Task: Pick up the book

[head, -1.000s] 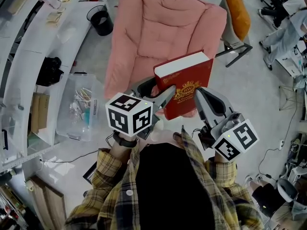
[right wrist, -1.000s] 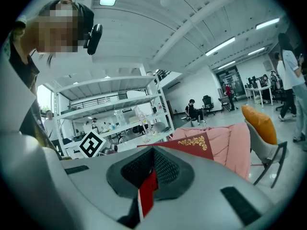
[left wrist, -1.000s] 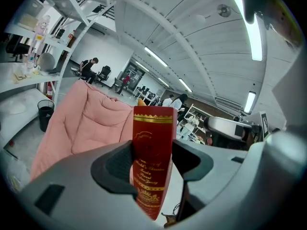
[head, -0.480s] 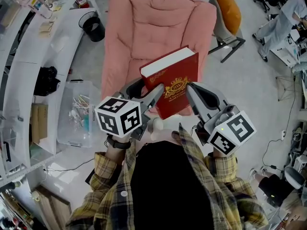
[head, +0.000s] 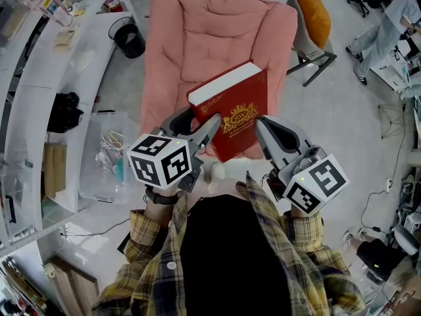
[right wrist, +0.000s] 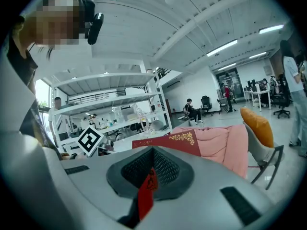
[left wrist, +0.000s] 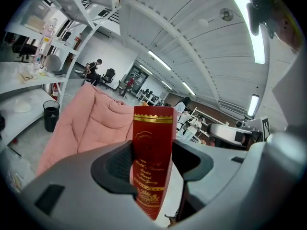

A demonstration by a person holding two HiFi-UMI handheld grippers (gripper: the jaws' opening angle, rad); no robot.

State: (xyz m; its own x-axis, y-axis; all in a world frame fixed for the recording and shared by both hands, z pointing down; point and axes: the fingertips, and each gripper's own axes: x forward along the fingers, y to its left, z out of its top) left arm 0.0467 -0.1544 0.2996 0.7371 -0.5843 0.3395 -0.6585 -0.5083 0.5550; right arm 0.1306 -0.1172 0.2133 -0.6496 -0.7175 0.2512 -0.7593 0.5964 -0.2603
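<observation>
A thick red book [head: 233,107] with gold print hangs in the air over a pink padded chair [head: 210,38]. My left gripper [head: 196,120] is shut on its spine near the lower corner. In the left gripper view the book's spine [left wrist: 153,123] stands upright between the wide-set jaws of the left gripper [left wrist: 153,166], both pads against it. My right gripper [head: 264,129] is at the book's right lower edge. In the right gripper view the right gripper [right wrist: 152,169] is shut on a thin red edge of the book [right wrist: 146,190], and the red cover [right wrist: 168,143] shows beyond the jaws.
A black bin [head: 126,36] stands left of the pink chair, a clear plastic box [head: 105,153] of small items below it. White shelving [head: 39,78] runs down the left side. An orange-cushioned chair [head: 312,18] and a seated person [head: 388,25] are at the upper right.
In the head view the book and both grippers sit a little further left and higher than a second ago. Both grips on the book are unchanged.
</observation>
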